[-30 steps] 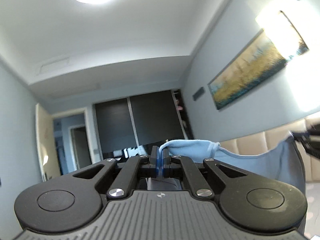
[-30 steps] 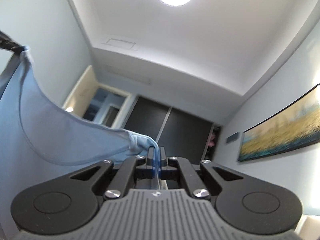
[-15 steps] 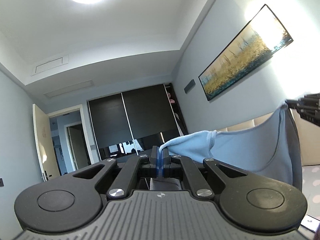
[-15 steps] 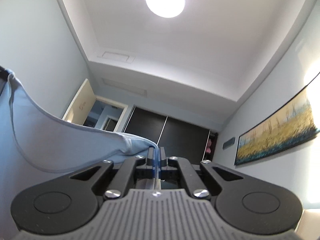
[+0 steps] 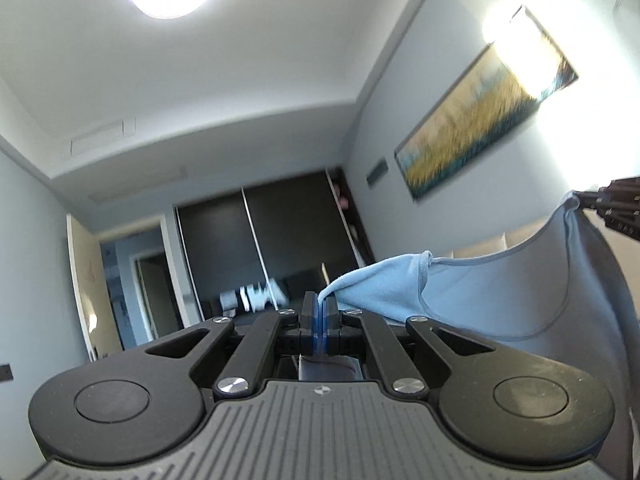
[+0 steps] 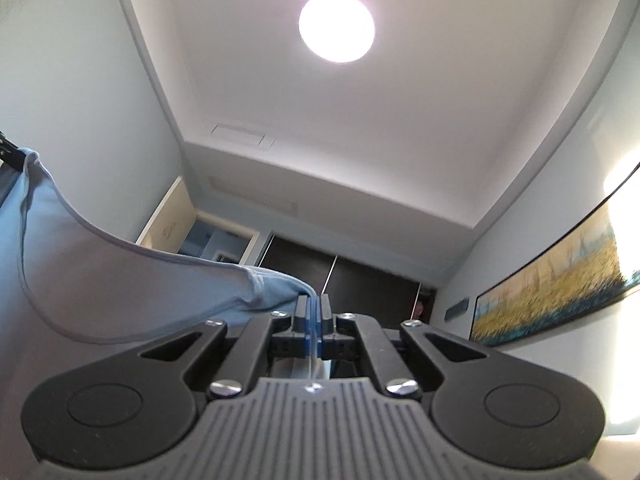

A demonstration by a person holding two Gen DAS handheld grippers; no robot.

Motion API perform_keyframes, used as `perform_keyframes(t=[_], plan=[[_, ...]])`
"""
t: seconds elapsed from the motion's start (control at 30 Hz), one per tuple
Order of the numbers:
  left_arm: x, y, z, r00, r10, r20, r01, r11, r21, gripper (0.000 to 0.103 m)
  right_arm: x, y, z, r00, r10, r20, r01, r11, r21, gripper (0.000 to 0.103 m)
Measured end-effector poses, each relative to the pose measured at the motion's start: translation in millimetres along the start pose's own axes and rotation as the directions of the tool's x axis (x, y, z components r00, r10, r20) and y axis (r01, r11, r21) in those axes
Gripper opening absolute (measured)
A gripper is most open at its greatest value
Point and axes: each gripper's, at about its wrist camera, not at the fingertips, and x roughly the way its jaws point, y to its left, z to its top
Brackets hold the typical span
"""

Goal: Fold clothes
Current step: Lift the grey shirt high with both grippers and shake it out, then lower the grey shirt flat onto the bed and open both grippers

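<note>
A light blue garment point(image 5: 492, 296) hangs stretched in the air between my two grippers. My left gripper point(image 5: 320, 304) is shut on one top corner of it. The cloth sags to the right, up to my right gripper point(image 5: 616, 206), seen at the right edge. In the right wrist view my right gripper point(image 6: 314, 306) is shut on the other corner of the garment point(image 6: 80, 276), which sags left toward the left gripper's tip point(image 6: 10, 156). Both cameras point up at the ceiling; the garment's lower part is hidden.
A dark sliding wardrobe point(image 5: 260, 248) stands on the far wall, with an open door point(image 5: 84, 280) to its left. A yellow and blue painting point(image 5: 480, 112) hangs on the right wall above a beige headboard point(image 5: 520, 236). A round ceiling lamp point(image 6: 336, 28) is overhead.
Both grippers have tilted further up toward the ceiling while holding the garment. The cloth stays stretched between them with the same grip.
</note>
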Motion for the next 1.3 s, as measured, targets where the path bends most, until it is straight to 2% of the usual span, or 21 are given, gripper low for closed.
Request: perform_keyframes(t=[0.13, 0.23, 0.37, 0.5, 0.7, 0.77, 0.87, 1.0, 1.03, 1.1, 1.13, 1.3], plan=[[50, 4, -33, 0.988, -0.024, -0.151, 0.024, 1.000, -0.003, 0.000, 21, 10, -28, 0.994, 0.041, -0.104, -0.039, 0.999, 0.021, 0.003], [93, 2, -74, 0.960, -0.039, -0.278, 0.037, 0.999, -0.011, 0.000, 44, 21, -63, 0.974, 0.084, -0.210, -0.076, 0.996, 0.046, 0.003], [145, -7, -135, 0.921, -0.018, -0.390, 0.032, 0.999, 0.030, 0.000, 78, 40, -120, 0.929, 0.131, -0.347, -0.111, 0.991, 0.079, 0.003], [199, -3, -188, 0.880, -0.012, -0.475, 0.016, 1.000, 0.005, 0.001, 114, 60, -175, 0.877, 0.161, -0.454, -0.130, 0.987, 0.098, 0.003], [272, 1, -271, 0.796, -0.003, -0.605, 0.014, 1.000, 0.014, 0.000, 179, 90, -260, 0.779, 0.194, -0.597, -0.153, 0.981, 0.120, 0.003], [289, 5, -301, 0.761, -0.016, -0.648, 0.013, 1.000, -0.009, 0.000, 198, 97, -289, 0.742, 0.205, -0.638, -0.150, 0.979, 0.140, 0.003], [309, 6, -346, 0.697, -0.042, -0.716, 0.018, 0.999, -0.042, 0.000, 222, 110, -332, 0.673, 0.229, -0.703, -0.143, 0.973, 0.180, 0.003], [331, 2, -399, 0.597, -0.062, -0.800, 0.043, 0.998, -0.045, 0.000, 245, 134, -386, 0.570, 0.259, -0.780, -0.150, 0.966, 0.212, 0.003], [335, 2, -408, 0.582, -0.065, -0.811, 0.044, 0.998, -0.048, 0.000, 249, 139, -397, 0.549, 0.265, -0.792, -0.147, 0.964, 0.221, 0.003], [340, 0, -423, 0.562, -0.082, -0.823, 0.040, 0.997, -0.072, 0.000, 254, 149, -419, 0.510, 0.276, -0.815, -0.141, 0.961, 0.237, 0.003], [341, 0, -429, 0.558, -0.084, -0.825, 0.037, 0.996, -0.077, 0.000, 255, 154, -429, 0.496, 0.279, -0.822, -0.137, 0.960, 0.243, 0.003], [353, 4, -443, 0.535, -0.109, -0.838, -0.013, 0.990, -0.138, 0.006, 268, 167, -464, 0.442, 0.290, -0.849, -0.128, 0.957, 0.260, 0.004]])
